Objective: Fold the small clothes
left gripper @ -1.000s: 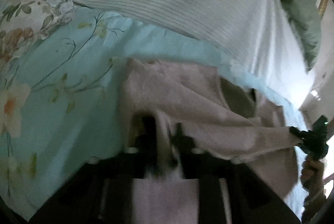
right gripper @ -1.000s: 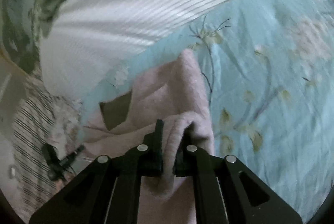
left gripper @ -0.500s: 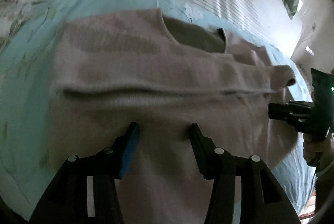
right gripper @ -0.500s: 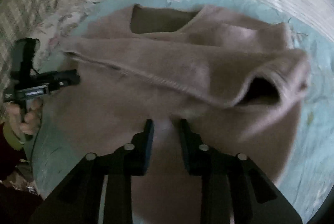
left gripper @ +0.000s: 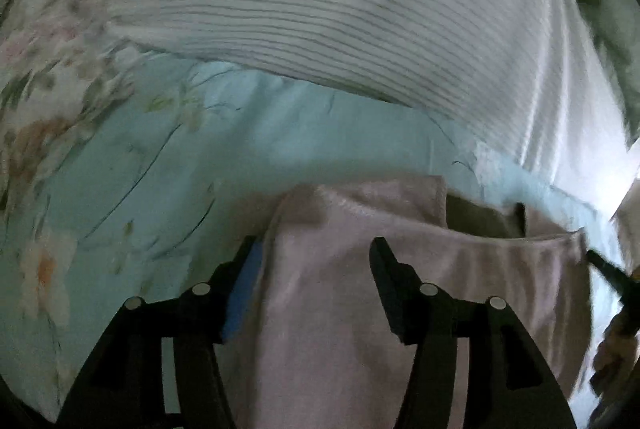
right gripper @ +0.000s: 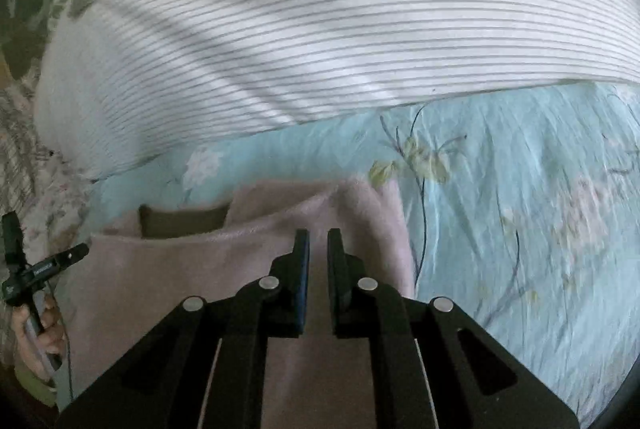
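Bed: one light-blue flowered sheet (left gripper: 340, 133), with one striped white quilt (right gripper: 320, 29) lying behind it.
Garment: one pink sweater (left gripper: 360, 289), folded over on the sheet in front of both tools.
Left tool (left gripper: 316, 281): fingers spread wide, released, over the sweater's left edge.
Right tool (right gripper: 318, 261): fingers nearly together with a narrow gap, nothing visibly pinched.

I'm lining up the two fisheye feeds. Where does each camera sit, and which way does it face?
Left wrist: on the left gripper, facing across the pink garment toward the striped pillow; its open fingers show.
Right wrist: on the right gripper, same direction; narrow-gapped fingers, left hand at edge.
Shared: garment, pillow, floral sheet.
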`<state>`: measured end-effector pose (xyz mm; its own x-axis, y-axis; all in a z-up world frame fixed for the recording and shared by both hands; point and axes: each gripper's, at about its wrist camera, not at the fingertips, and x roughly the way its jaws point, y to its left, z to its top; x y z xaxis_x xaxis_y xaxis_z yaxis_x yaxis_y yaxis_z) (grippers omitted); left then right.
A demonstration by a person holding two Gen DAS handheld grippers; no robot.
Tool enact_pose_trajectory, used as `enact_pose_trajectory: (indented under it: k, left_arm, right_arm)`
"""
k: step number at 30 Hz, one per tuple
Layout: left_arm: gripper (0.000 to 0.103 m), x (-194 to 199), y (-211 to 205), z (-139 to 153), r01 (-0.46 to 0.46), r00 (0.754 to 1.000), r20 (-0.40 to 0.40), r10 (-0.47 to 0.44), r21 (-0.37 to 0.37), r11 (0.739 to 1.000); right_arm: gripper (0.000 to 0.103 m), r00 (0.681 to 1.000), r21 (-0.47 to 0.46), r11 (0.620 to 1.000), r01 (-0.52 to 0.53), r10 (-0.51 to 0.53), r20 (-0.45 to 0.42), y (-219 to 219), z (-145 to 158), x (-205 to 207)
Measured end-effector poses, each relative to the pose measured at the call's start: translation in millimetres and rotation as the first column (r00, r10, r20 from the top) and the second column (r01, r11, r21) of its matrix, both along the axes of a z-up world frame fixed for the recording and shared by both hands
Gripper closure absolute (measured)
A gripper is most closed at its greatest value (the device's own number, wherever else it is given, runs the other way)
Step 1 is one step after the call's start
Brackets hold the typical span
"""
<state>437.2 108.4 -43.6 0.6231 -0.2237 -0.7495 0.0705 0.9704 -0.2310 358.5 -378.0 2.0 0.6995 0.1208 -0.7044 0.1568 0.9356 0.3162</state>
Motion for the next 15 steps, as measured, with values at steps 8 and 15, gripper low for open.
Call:
enact_pose_trajectory:
  k: [8, 15]
  left_arm:
    - [0.045, -135.9, 5.9, -18.1, 0.053, 0.998, -0.025, -0.058, -0.186, 0.981]
    - [0.043, -231.3, -3.8, -46.8, 0.06, 0.991, -0.097, -0.095, -0.309, 0.949]
  right_arm:
    - [0.092, 0.992, 0.085, 0.988, -0.126, 0.125, 0.018, 53.1, -15.8, -89.7]
    - [0.092, 0.99, 0.195, 0.971, -0.14, 0.143, -0.004, 78.5, -38.1, -153.1]
